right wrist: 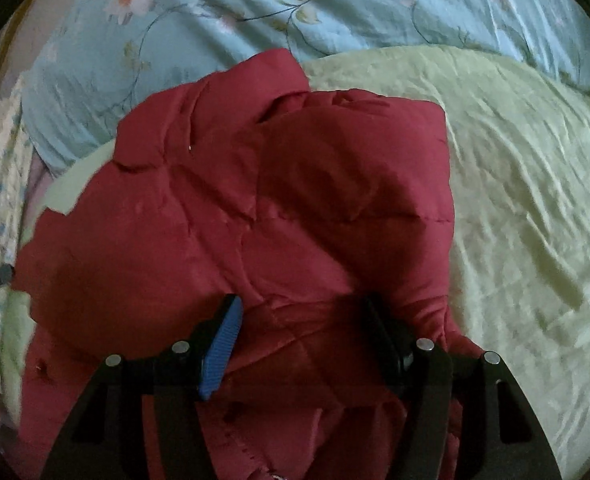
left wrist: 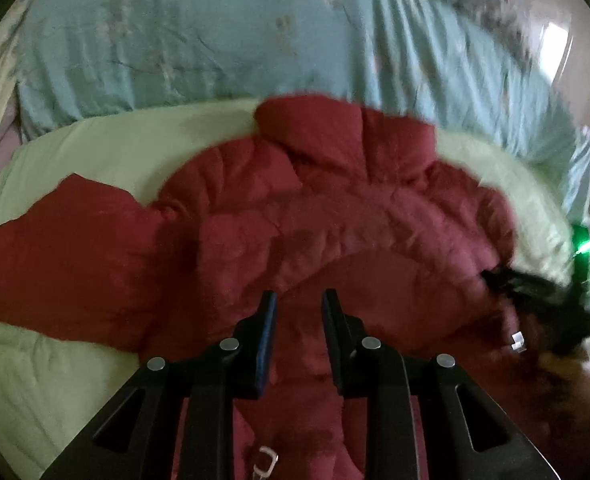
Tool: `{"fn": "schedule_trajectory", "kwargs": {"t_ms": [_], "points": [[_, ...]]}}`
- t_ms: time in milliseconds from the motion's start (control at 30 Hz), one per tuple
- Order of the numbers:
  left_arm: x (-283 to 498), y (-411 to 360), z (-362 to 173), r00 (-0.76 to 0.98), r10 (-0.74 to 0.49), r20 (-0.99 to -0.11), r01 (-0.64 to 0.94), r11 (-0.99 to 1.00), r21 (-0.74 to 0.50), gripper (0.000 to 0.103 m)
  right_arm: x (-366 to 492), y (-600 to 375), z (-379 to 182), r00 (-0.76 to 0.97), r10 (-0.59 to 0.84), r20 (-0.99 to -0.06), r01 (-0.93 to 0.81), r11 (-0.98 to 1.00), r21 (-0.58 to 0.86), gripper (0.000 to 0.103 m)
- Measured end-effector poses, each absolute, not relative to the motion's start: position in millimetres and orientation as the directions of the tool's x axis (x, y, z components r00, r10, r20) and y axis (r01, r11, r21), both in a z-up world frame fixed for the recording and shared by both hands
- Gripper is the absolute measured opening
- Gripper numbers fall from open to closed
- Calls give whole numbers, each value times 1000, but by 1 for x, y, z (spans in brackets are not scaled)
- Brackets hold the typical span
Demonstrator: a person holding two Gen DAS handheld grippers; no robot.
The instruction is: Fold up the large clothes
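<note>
- The puffy dark-red quilted jacket (right wrist: 231, 216) lies spread on the pale green quilt (right wrist: 527, 184), one side seemingly folded inward
- Left gripper (left wrist: 299, 300) and right gripper (right wrist: 301, 306) hover spread, empty
- Next, probably: pinch the outstretched sleeve (left wrist: 55, 248) and fold inward

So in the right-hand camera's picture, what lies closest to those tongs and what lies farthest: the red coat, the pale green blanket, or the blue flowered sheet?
1. The red coat is nearest, directly under and between the open right tongs.
2. The pale green blanket comes next, spread under the coat and out to the right.
3. The blue flowered sheet is farthest, across the top of the picture.
</note>
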State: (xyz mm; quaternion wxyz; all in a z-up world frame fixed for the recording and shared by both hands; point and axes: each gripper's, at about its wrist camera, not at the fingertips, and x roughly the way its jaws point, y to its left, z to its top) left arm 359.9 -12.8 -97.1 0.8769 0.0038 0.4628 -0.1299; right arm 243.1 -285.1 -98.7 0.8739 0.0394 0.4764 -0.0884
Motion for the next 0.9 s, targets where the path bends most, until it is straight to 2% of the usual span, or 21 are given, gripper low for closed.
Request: {"fn": "schedule_trajectory", "kwargs": {"t_ms": [100,200,333,467,600,700,900], "points": [[385,-20,-139,448,-178,-876,204,975,-93,24,239,-287,-101,514,-154,-844,194,979,-60,64],[400,-21,-158,439,-178,-881,190,976,-102,24,241,-275,-91,502,-200,-841,204,973,-109,64],[412,-28,-162,445,-167,-880,192,977,-88,24,240,-241,-74,570,-151,-808,122,988,-99,66],[415,-34,-164,446,-178,-877,199,975,-97,24,253,-214,-91,551,-120,-826,48,992,-113,66],[392,-22,-163,447,-205,-871,205,971,-123,25,266,-222,-130,469,-159,-869,47,987,-155,67],[391,-17,-163,451,-221,-865,194,970,-147,26,269,-234,-132,469,-111,-876,61,994,-93,68],[369,1,-144,460,-273,-845,172,961,-217,28,267,-235,-128,481,-101,-871,64,995,-80,69]]}}
